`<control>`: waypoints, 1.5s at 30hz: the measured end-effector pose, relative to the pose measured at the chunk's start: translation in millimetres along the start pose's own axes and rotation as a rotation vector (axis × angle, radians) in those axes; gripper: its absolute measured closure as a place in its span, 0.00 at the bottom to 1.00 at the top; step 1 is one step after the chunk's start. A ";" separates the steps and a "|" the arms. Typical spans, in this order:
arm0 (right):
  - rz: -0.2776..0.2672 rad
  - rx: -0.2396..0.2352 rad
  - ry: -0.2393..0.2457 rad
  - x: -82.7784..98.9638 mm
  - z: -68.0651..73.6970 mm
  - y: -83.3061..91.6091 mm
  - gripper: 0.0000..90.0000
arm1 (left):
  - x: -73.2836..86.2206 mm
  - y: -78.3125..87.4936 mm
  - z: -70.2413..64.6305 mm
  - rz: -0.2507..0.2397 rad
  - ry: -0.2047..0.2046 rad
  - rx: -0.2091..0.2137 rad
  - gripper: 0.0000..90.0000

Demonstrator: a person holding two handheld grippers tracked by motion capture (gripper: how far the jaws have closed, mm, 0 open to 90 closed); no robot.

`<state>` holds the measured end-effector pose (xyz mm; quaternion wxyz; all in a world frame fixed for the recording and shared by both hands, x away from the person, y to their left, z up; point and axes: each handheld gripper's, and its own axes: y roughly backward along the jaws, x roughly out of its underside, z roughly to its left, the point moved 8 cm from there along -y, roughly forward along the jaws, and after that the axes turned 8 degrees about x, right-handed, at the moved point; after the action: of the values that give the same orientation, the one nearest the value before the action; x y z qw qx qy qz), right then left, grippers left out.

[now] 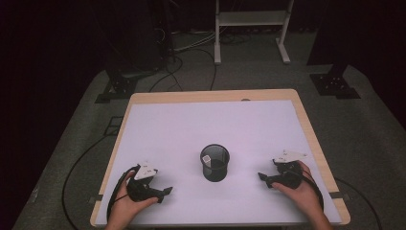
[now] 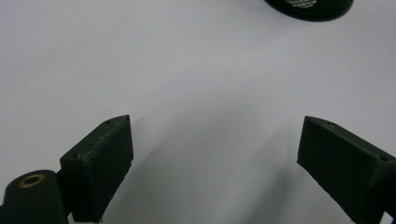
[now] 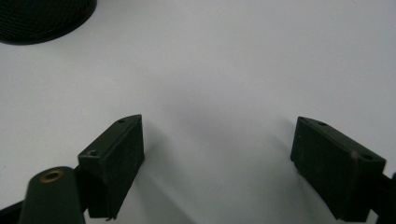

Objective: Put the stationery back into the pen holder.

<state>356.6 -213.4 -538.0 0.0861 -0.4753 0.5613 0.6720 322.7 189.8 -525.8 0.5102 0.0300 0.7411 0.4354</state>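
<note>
Both grippers, left gripper (image 1: 165, 191) and right gripper (image 1: 262, 178), rest low on the white table (image 1: 191, 124) with jaws apart and empty, flanking the black mesh cup (image 1: 215, 163) holding a small white piece, so the work looks finished or paused; next, probably, a reach toward the cup

Left gripper (image 1: 165, 192), lower left of the high view: held low in the left hand (image 1: 125, 201), fingers (image 2: 100, 163) spread wide, nothing between them. Right gripper (image 1: 262, 178), lower right: held in the right hand (image 1: 302, 191), fingers (image 3: 114, 161) likewise apart and empty. Both point toward frame centre.
</note>
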 end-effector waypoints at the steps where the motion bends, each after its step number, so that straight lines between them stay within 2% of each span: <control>1: -0.002 0.001 0.002 -0.1 -0.1 -0.1 0.18 | 1.5 0.7 2.6 0.003 0.001 -0.015 0.11; 8: -0.001 0.000 0.000 -0.1 0.0 0.0 0.18 | 6.8 0.4 9.4 0.016 0.013 -0.036 0.10; 17: -0.002 0.000 0.000 -0.1 0.0 -0.1 0.18 | 9.6 2.1 14.2 0.006 0.030 -0.050 0.10; 24: -0.001 -0.001 -0.001 -0.1 0.0 -0.1 0.18 | 9.9 2.4 15.4 -0.001 0.029 -0.043 0.10; 32: -0.001 -0.001 0.000 -0.1 -0.1 -0.1 0.18 | 9.0 2.2 16.4 0.006 0.011 -0.070 0.10; 45: 0.000 -0.002 -0.001 0.0 0.0 0.0 0.18 | 9.8 2.2 17.0 0.003 0.022 -0.067 0.10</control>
<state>356.6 -213.4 -538.0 0.0859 -0.4748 0.5609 0.6728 330.4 206.5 -533.2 0.5021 0.0095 0.7317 0.4609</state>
